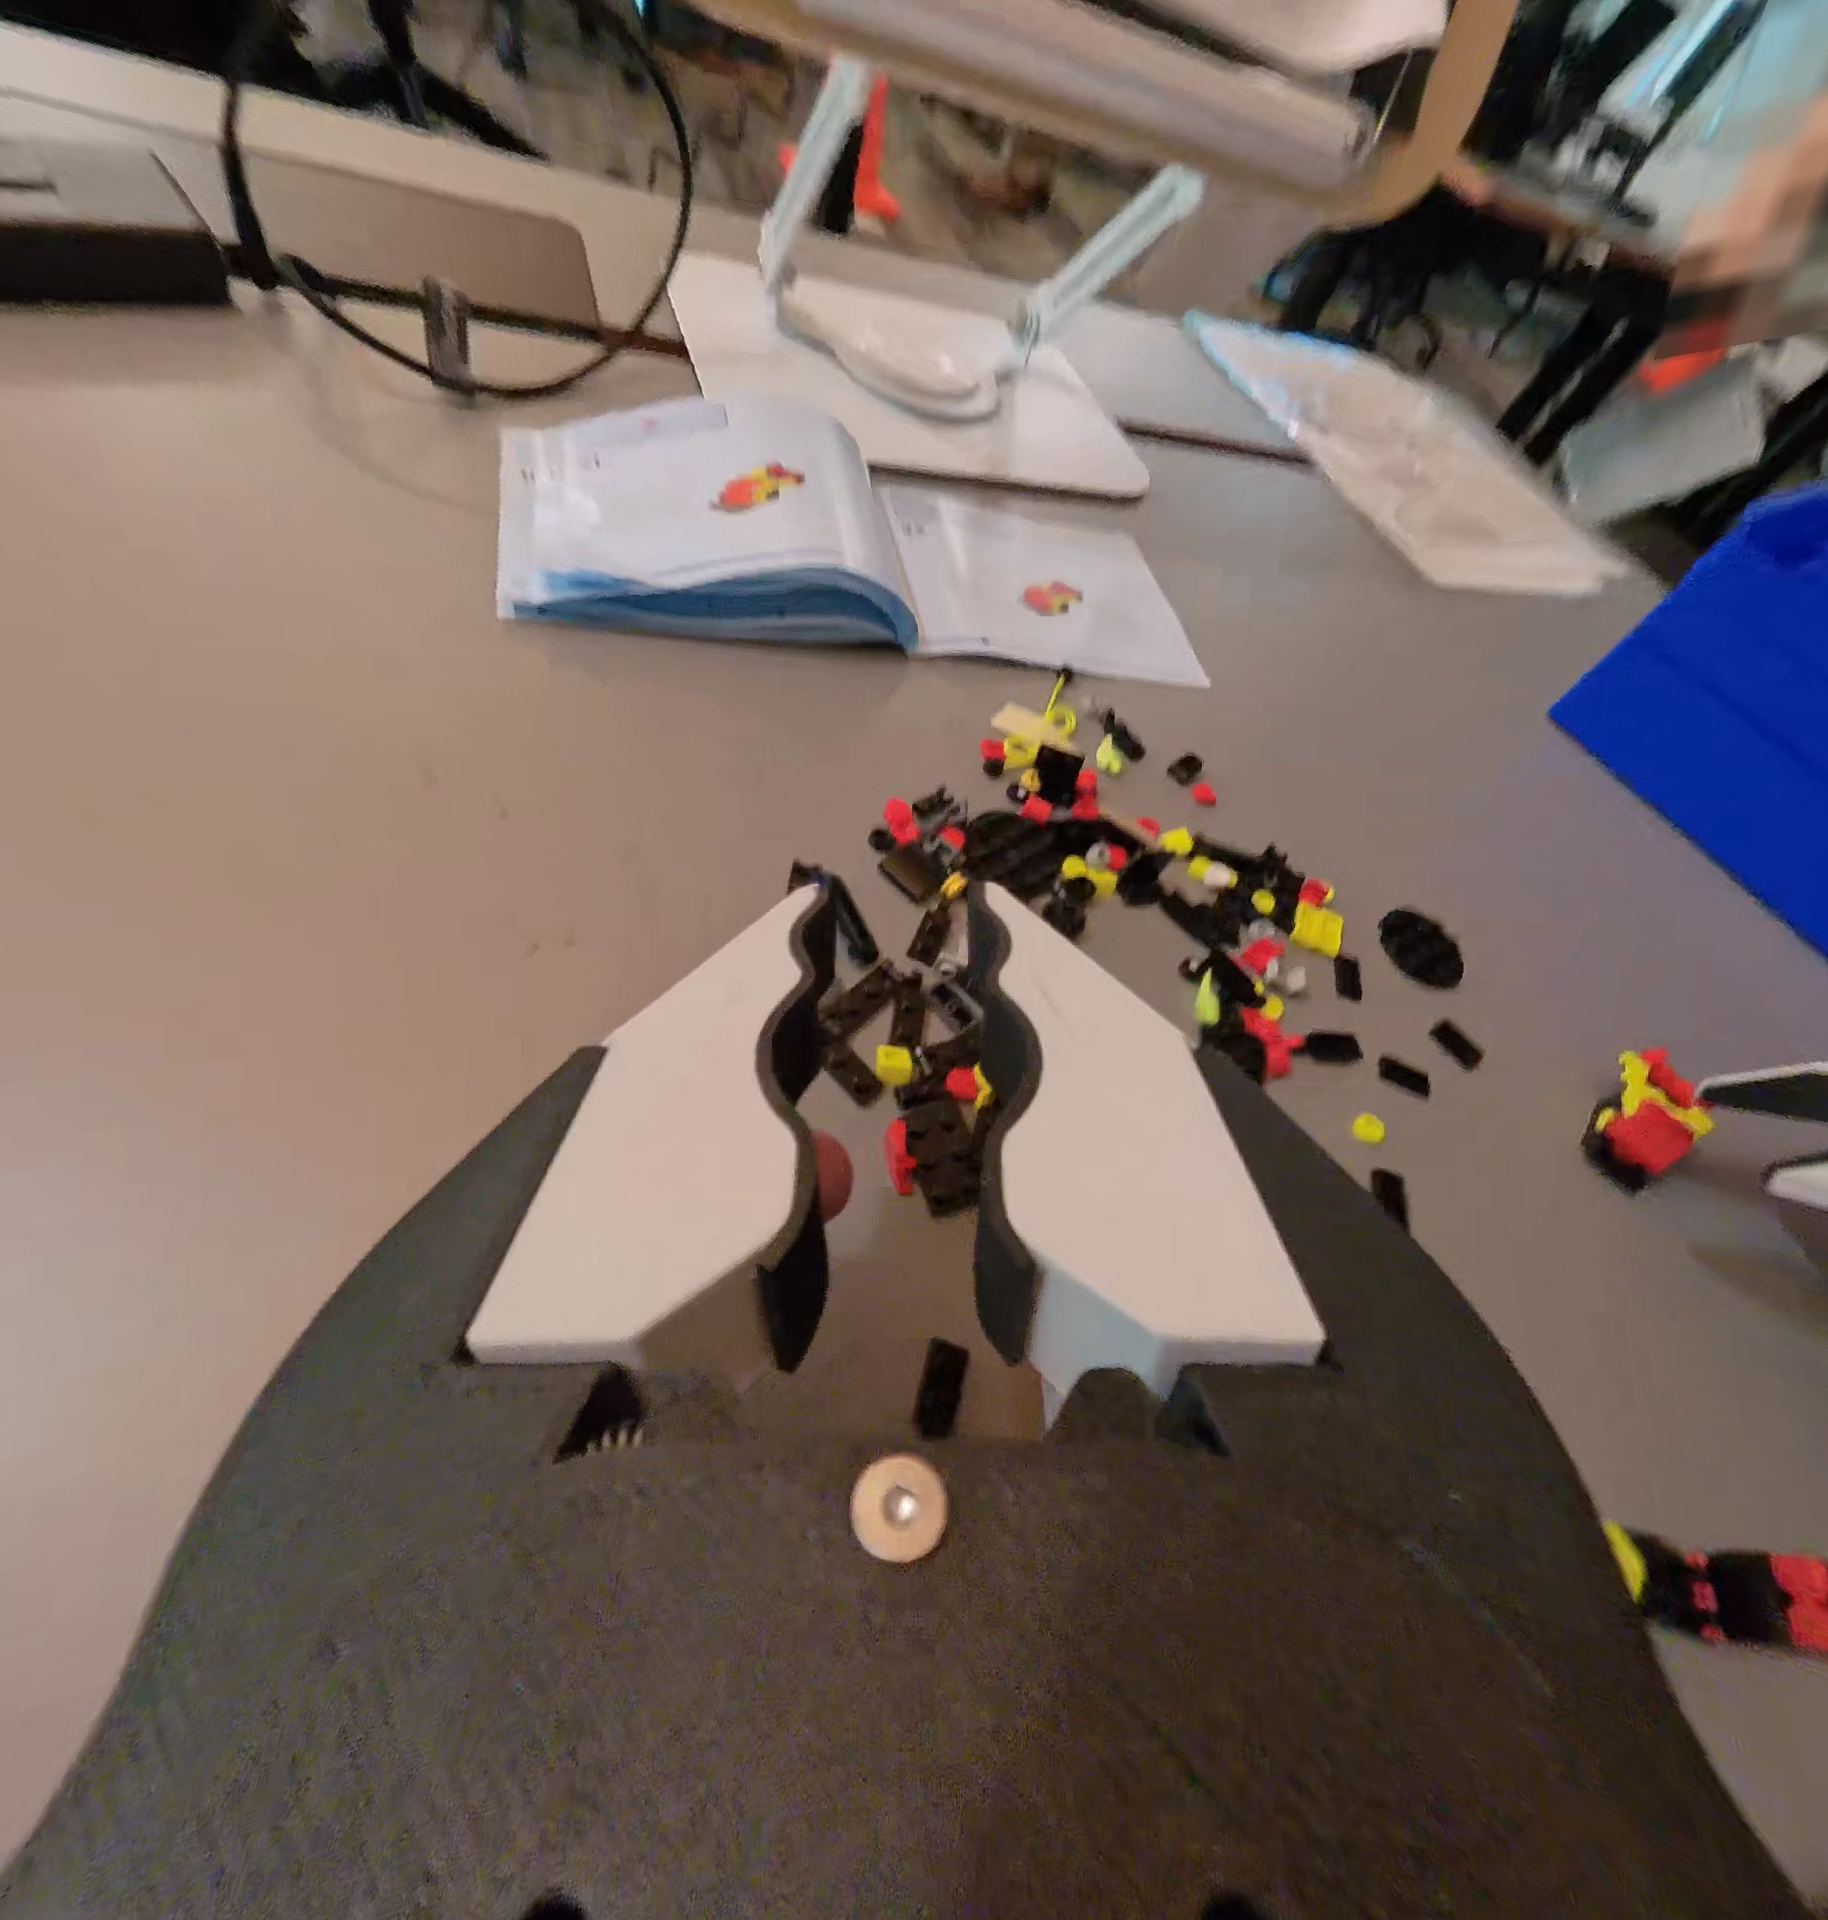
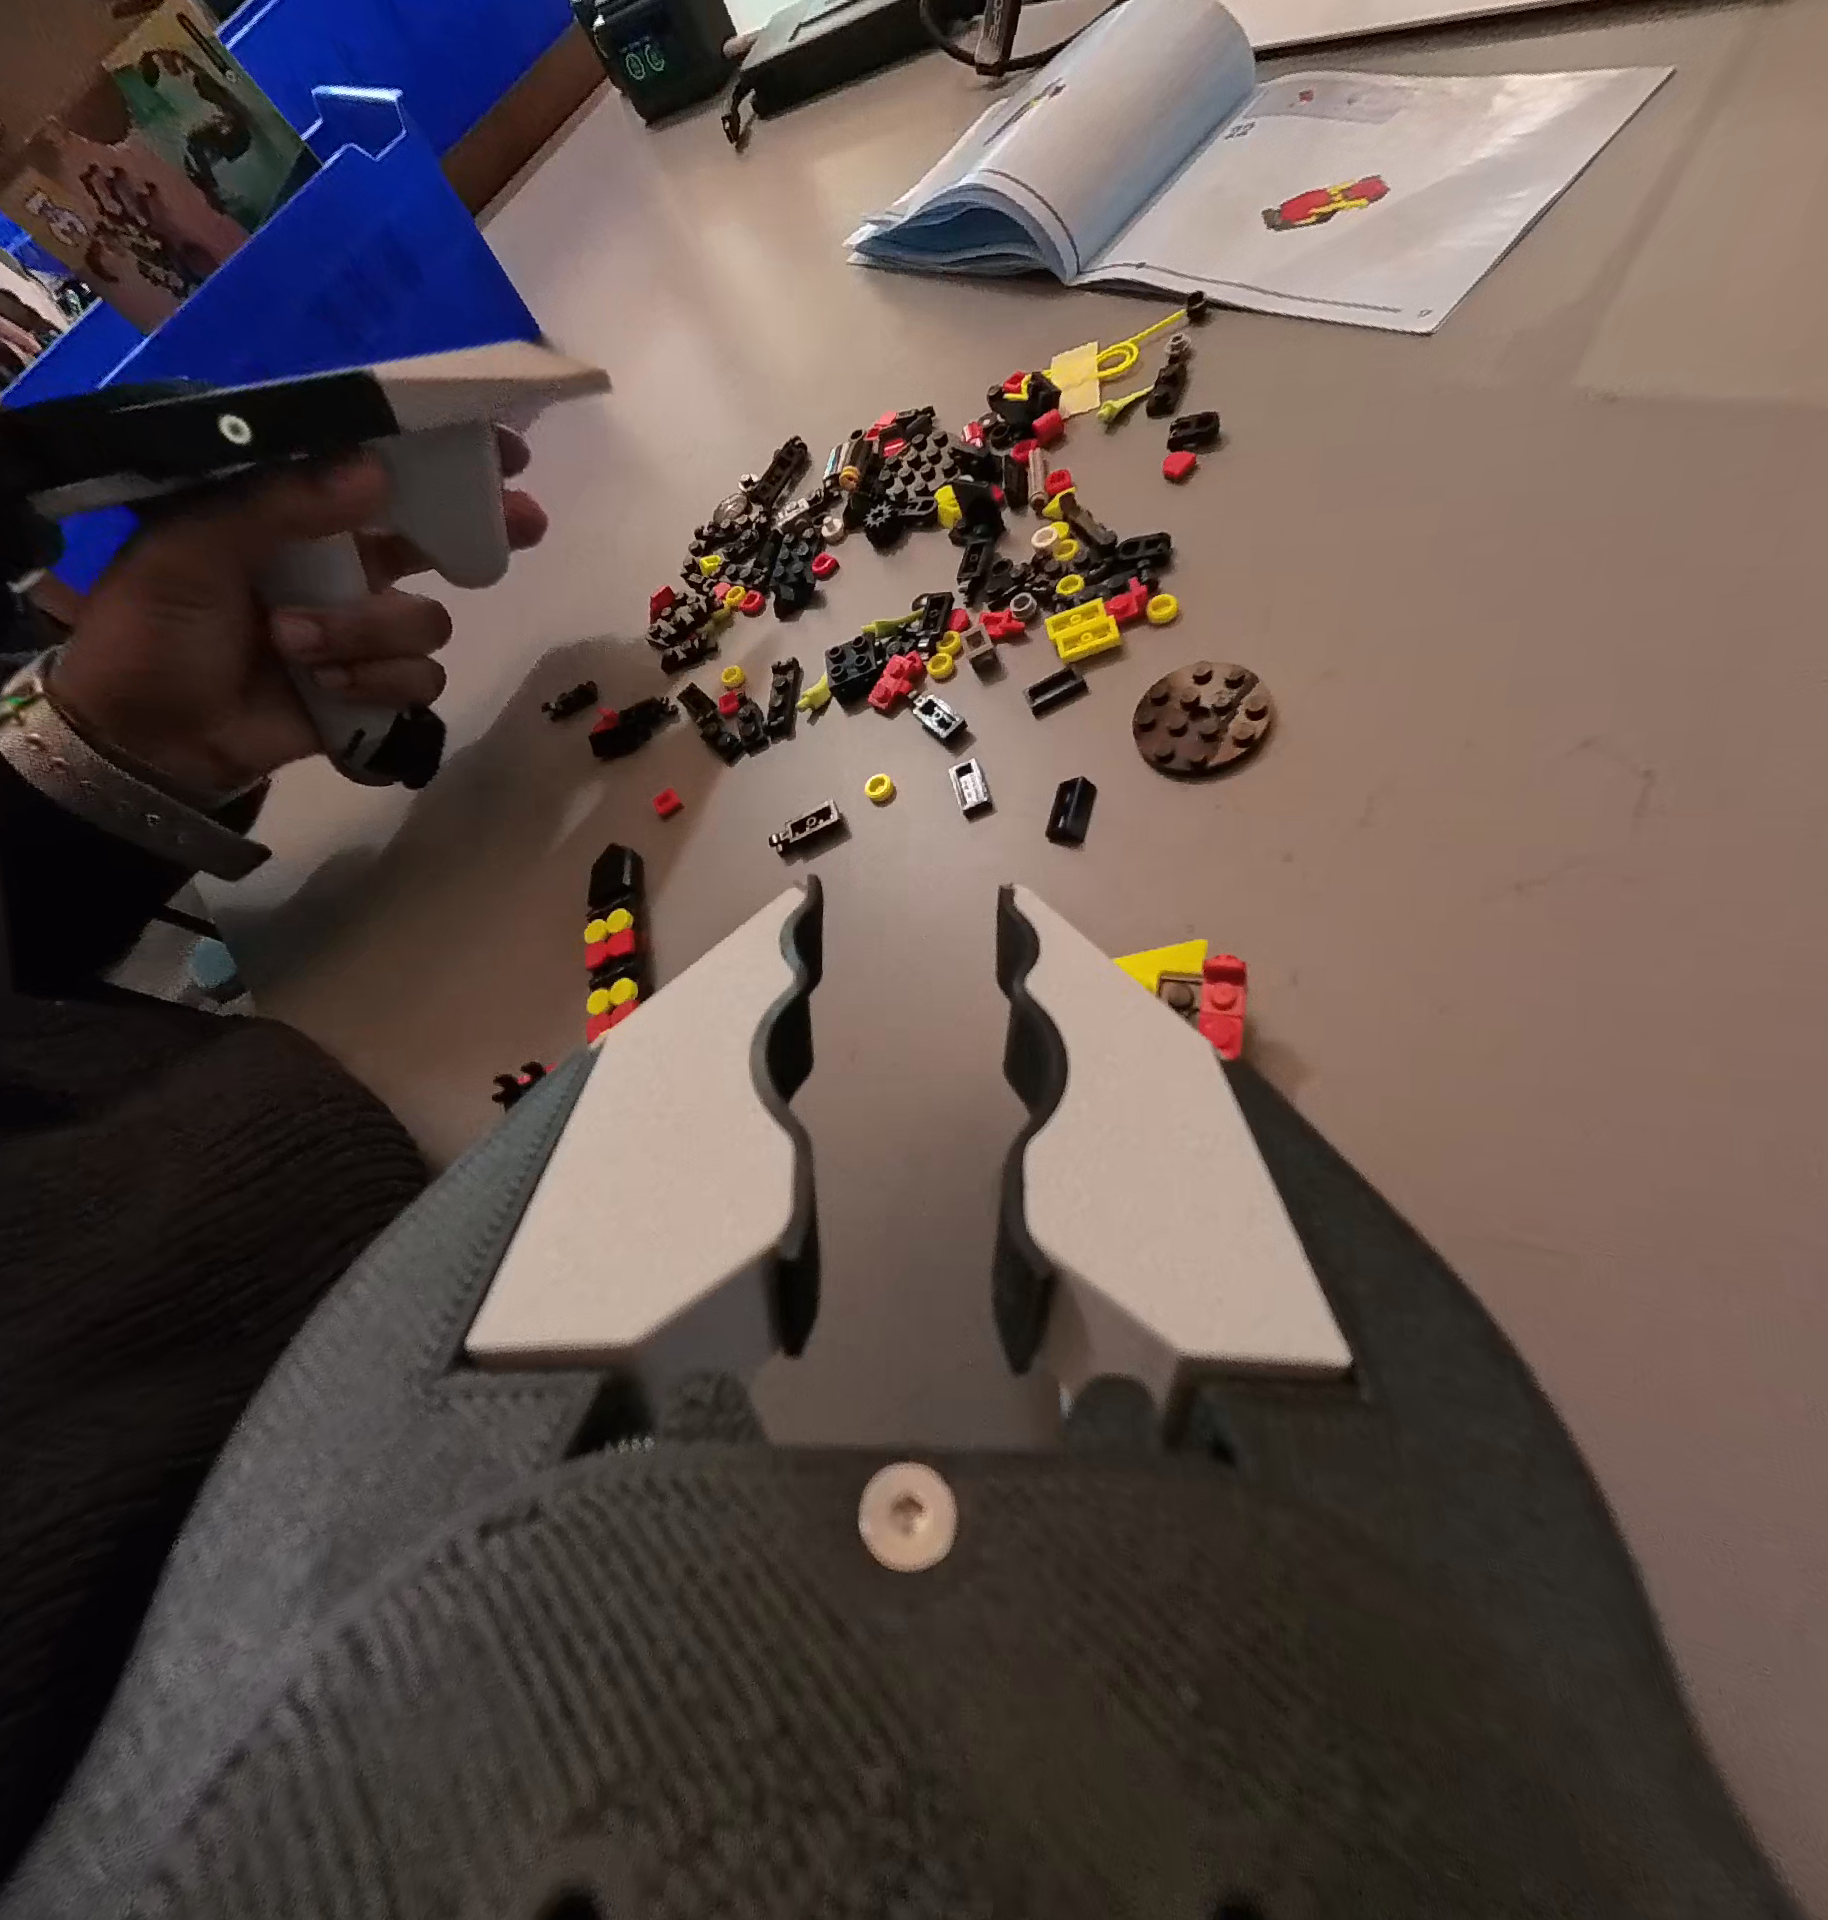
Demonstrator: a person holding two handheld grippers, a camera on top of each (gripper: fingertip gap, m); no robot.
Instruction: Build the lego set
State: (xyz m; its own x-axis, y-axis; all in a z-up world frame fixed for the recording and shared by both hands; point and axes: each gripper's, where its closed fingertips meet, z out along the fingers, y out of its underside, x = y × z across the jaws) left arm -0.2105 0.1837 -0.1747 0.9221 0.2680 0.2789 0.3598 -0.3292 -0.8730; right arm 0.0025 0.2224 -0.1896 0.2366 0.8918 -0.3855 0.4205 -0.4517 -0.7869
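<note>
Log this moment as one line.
left gripper: open, above loose brick pile | right gripper: open, empty, over table | manual: open

Left wrist view smeared by motion blur; desk clutter behind my booklet unreadable. My left gripper covers near part of brick pile; can't tell whether tips touch any piece. Small red-yellow build at right edge, my right gripper mostly cut off there. Striped brick strip runs out of frame. Right wrist view: my right gripper hides most of red-yellow build.
</note>
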